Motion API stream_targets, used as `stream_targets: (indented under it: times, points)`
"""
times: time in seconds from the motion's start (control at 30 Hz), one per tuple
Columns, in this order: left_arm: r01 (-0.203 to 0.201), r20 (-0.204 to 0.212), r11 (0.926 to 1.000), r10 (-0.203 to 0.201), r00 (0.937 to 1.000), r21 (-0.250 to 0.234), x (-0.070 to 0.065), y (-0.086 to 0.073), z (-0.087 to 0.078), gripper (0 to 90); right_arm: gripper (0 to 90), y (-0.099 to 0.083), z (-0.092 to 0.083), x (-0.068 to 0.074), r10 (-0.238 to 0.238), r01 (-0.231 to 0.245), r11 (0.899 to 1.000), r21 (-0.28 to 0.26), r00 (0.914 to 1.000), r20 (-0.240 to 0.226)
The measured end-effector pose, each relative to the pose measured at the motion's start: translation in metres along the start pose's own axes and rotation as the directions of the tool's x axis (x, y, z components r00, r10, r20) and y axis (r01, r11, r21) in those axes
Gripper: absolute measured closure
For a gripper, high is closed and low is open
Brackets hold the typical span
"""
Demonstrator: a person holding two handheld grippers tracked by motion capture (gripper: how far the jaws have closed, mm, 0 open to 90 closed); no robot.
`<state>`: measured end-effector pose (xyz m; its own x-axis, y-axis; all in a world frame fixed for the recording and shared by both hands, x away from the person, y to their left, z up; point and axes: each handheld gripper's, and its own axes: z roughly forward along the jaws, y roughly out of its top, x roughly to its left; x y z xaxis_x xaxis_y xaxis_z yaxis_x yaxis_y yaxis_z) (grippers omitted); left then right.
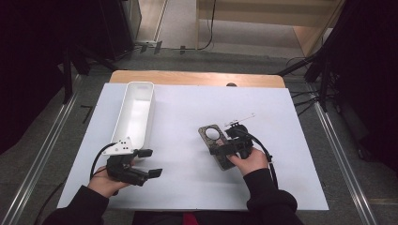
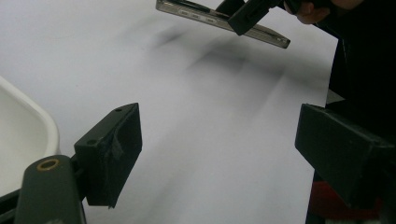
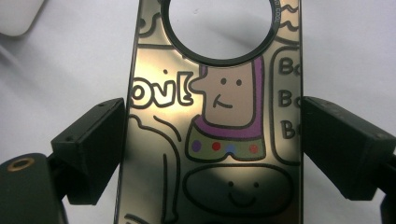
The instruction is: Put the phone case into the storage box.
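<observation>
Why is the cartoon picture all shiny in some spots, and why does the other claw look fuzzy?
In the right claw view, the glossy phone case reflects the room light, so pale glare patches wash over its cartoon drawings. In the left claw view, the left claw sits very close to the camera, so its pads look soft, and grey shadows smear across the white table cover. The high view is dim around the edges.

Wooden table (image 1: pixel 197 78) beneath a white sheet (image 1: pixel 187 183), long white tray (image 1: pixel 136 111) resting at the sheet's left, thin pale stick (image 1: pixel 240 120) lying right of centre.
</observation>
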<state>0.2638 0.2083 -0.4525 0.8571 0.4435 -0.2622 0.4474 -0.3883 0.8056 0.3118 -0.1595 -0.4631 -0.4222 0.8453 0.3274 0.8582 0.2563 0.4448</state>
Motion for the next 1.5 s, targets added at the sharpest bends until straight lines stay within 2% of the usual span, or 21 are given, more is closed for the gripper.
stream_targets:
  times: [0.23, 0.33, 0.47, 0.67, 0.73, 0.9, 1.07, 1.37, 1.5]
  points:
    - [0.036, 0.015, 0.9993, -0.036, 0.9992, -0.013, 0.000, 0.002, -0.001, 14.6, 9.6, 0.002, -0.008, -0.012, 0.004, -0.005, 1.000, -0.024, 0.9982, -0.060]
    - [0.039, 0.014, 0.9991, -0.038, 0.9992, -0.017, 0.000, 0.003, -0.001, 14.6, 9.6, 0.003, -0.010, -0.013, 0.006, -0.009, 0.999, -0.037, 0.9960, -0.089]
    - [0.081, 0.031, 0.9964, -0.080, 0.9963, -0.027, 0.000, 0.005, -0.001, 14.6, 9.6, 0.004, -0.011, -0.014, 0.011, -0.019, 0.998, -0.059, 0.9920, -0.126]
    - [0.111, 0.033, 0.9936, -0.110, 0.9934, -0.023, -0.001, 0.008, -0.001, 14.6, 9.6, 0.007, -0.009, -0.015, 0.016, -0.027, 0.997, -0.076, 0.9886, -0.150]
    - [0.107, 0.036, 0.9941, -0.106, 0.9937, -0.020, -0.002, 0.009, -0.001, 14.6, 9.6, 0.008, -0.008, -0.016, 0.023, -0.035, 0.996, -0.076, 0.9863, -0.163]
    - [0.111, 0.030, 0.9933, -0.110, 0.9934, -0.029, -0.005, 0.013, -0.001, 16.4, 9.6, 0.011, -0.004, -0.016, 0.022, -0.037, 0.996, -0.082, 0.9839, -0.177]
    - [0.142, 0.012, 0.9898, -0.141, 0.9899, -0.019, -0.007, 0.017, 0.002, 16.3, 9.6, 0.013, -0.004, -0.016, 0.018, -0.036, 0.995, -0.094, 0.9825, -0.185]
    - [0.168, 0.000, 0.9857, -0.168, 0.9858, -0.014, -0.007, 0.030, 0.012, 16.3, 9.6, 0.015, -0.005, -0.018, 0.030, -0.052, 0.993, -0.105, 0.9793, -0.200]
    - [0.199, 0.000, 0.9799, -0.199, 0.9799, -0.006, -0.004, 0.036, 0.017, 16.4, 9.6, 0.017, -0.005, -0.018, 0.035, -0.059, 0.992, -0.112, 0.9782, -0.205]
